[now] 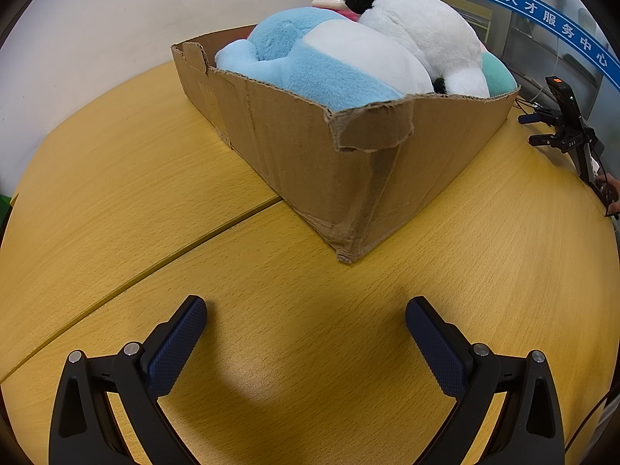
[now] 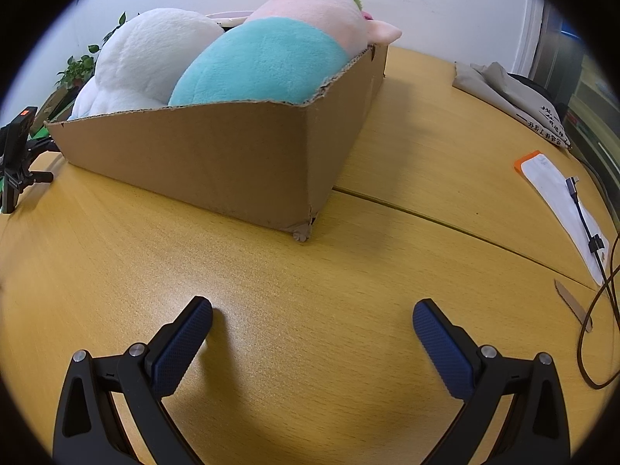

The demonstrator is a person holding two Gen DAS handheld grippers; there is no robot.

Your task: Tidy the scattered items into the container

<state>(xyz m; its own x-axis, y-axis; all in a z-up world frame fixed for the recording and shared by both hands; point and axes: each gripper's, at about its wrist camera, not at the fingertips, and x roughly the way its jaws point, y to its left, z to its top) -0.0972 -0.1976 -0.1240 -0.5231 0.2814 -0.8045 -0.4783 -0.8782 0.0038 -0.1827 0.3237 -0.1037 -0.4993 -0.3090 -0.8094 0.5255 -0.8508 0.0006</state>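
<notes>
An open cardboard box (image 1: pixel 302 155) stands on the yellow wooden table, full of plush toys. In the left wrist view a blue and white plush (image 1: pixel 317 62) and a white plush with black ears (image 1: pixel 426 35) rise above its rim. In the right wrist view the box (image 2: pixel 217 162) holds a white plush (image 2: pixel 151 58), a teal plush (image 2: pixel 259 66) and a pink plush with green hair (image 2: pixel 321 7). My left gripper (image 1: pixel 306 306) is open and empty, low over the table before the box corner. My right gripper (image 2: pixel 312 308) is open and empty, also short of the box.
A black camera stand (image 1: pixel 569 124) sits at the table's edge, seen also in the right wrist view (image 2: pixel 15 155). A folded grey cloth (image 2: pixel 511 97), a white packet with orange end (image 2: pixel 562 201), a cable (image 2: pixel 593 310) and a cardboard scrap (image 2: pixel 573 306) lie right.
</notes>
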